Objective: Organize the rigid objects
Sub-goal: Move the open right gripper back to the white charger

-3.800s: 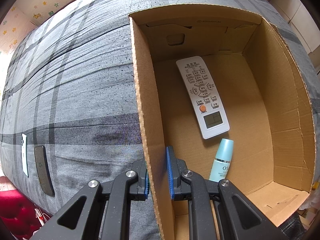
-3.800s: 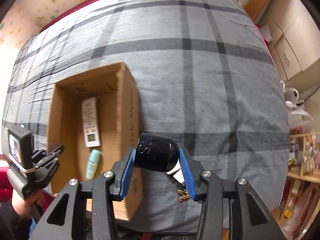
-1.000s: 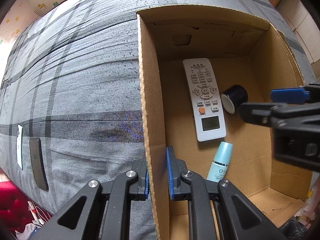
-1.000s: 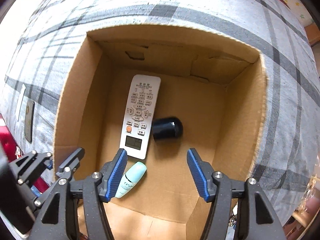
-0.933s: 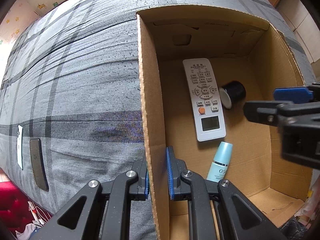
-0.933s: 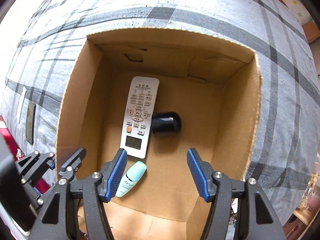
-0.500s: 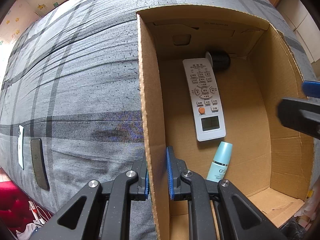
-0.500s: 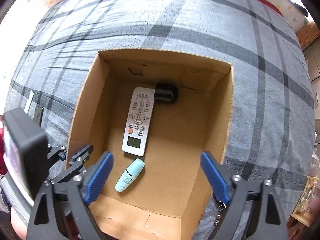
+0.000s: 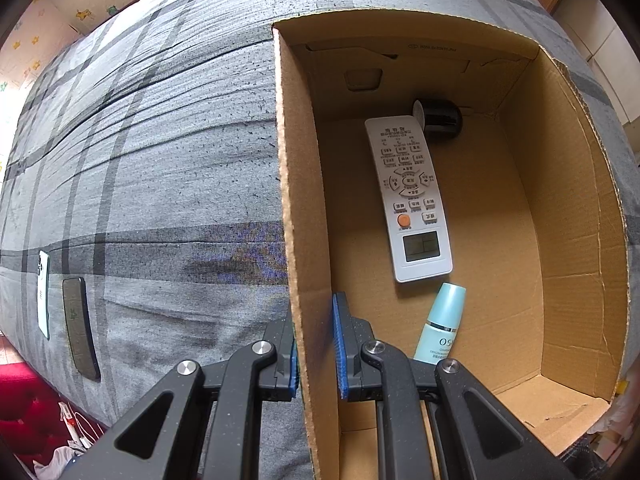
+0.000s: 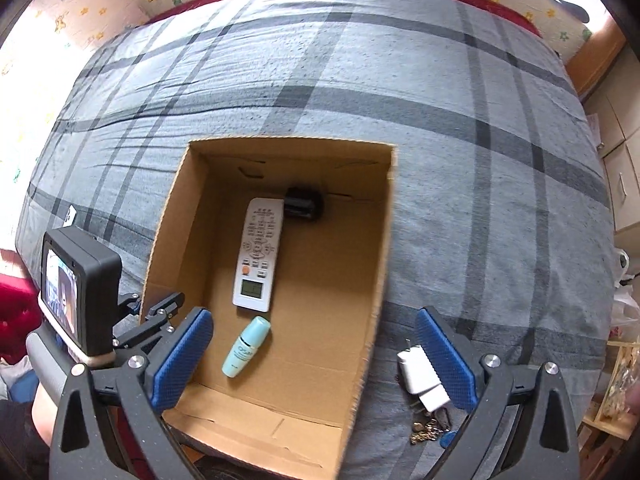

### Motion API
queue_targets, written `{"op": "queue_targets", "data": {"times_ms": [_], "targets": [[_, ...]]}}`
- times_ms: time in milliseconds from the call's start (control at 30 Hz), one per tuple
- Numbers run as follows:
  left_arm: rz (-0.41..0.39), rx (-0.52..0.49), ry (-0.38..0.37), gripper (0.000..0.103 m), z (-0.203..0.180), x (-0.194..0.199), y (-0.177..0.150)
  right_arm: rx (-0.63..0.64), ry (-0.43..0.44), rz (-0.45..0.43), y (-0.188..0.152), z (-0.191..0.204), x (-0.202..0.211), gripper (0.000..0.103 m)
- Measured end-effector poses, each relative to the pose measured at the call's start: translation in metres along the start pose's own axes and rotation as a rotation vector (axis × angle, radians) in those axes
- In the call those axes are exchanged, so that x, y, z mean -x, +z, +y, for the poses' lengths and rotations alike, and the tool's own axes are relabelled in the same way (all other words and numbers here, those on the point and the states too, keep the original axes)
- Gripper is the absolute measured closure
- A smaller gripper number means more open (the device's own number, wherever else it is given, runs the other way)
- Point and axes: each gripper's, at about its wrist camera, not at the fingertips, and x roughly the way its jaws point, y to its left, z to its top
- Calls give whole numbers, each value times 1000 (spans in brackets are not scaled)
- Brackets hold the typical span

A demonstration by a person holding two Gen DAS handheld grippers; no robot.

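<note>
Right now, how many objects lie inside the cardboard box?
3: a white remote control mid-floor, a dark jar at its far end, and a teal bottle nearest the camera.

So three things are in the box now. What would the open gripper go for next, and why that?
Probably the white charger on the bedspread, just outside the cardboard box. The right gripper, whose jaws have just been opening, is empty, and the charger lies right by its right finger. The left gripper is clamped on the box wall, so it looks busy steadying.
</note>
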Motion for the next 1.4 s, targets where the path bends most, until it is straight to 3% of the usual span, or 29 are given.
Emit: {"op": "queue_targets", "data": {"times_ms": [633,1400], "targets": [[0,0,-2,89,1,-1,0,-125,-88,18,-32,-82,10,0],[-3,-13,1,89,-2,-1,-1,-128,-88,120,-82,-127,-70,0]]}}
